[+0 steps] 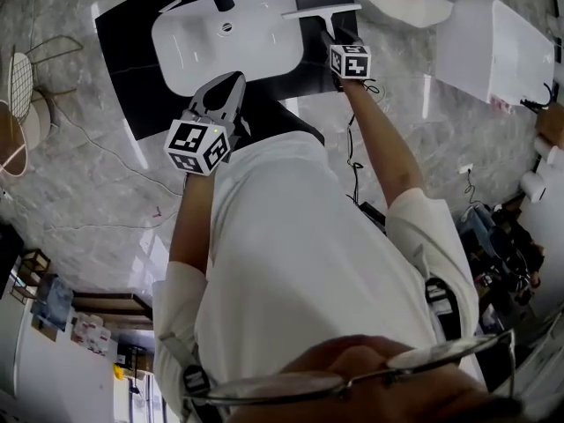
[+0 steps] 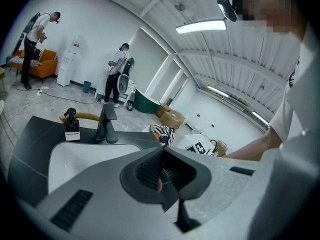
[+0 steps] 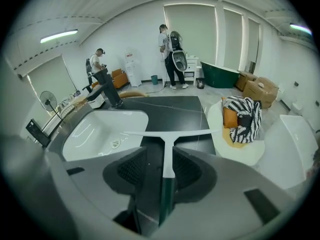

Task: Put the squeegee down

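On the black tabletop (image 1: 123,51), just to the right of the white sink basin (image 1: 225,47), is where your squeegee (image 3: 168,146) sits. From the way it lies flat along the dark surface, I'd say it's already down, or as good as.

The bit that matters: the handle runs straight along the line your right claw (image 3: 159,156) points in, right through the gap. The white blade sits crosswise just past the tips, like the top of a T. The right claw is spread wide, with dark space showing on both sides of the handle, more on the basin side. So nothing is pinching it as far as I can see.

So my guess is you back out along the handle's own axis, or lift straight off it. Go sideways and a pad will probably catch the handle and drag the squeegee round.

Your left claw (image 2: 162,151) is closed up tight, and I can't make out anything in it. It hangs over the near edge of the basin, well apart from the squeegee, so this one's all on the right hand.
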{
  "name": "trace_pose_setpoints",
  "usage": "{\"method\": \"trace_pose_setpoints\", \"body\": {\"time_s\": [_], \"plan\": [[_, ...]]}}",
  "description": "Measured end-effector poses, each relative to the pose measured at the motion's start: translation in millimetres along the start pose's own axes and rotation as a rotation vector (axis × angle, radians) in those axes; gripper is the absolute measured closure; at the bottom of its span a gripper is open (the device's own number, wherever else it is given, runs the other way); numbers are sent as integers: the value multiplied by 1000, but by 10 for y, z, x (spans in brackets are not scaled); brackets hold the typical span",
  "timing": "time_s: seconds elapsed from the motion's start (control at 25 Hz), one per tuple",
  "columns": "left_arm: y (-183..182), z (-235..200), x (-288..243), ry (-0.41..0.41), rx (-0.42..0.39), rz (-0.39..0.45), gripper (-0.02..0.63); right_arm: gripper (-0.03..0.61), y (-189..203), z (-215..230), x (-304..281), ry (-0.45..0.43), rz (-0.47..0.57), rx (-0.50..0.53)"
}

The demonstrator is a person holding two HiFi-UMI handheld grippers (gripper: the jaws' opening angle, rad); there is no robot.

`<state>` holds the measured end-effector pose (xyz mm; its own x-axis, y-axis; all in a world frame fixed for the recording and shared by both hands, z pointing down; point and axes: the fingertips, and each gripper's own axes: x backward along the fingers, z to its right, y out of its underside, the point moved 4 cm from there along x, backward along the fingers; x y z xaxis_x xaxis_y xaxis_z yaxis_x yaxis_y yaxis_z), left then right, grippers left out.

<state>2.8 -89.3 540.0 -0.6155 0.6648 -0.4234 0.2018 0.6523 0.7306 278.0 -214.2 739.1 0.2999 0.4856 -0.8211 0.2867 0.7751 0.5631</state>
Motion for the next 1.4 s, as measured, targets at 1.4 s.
{"method": "trace_pose_setpoints", "body": {"time_s": [1.4], "plan": [[103, 446, 623, 462, -256, -137, 609, 572, 423, -1517, 2732, 216, 450, -311]]}}
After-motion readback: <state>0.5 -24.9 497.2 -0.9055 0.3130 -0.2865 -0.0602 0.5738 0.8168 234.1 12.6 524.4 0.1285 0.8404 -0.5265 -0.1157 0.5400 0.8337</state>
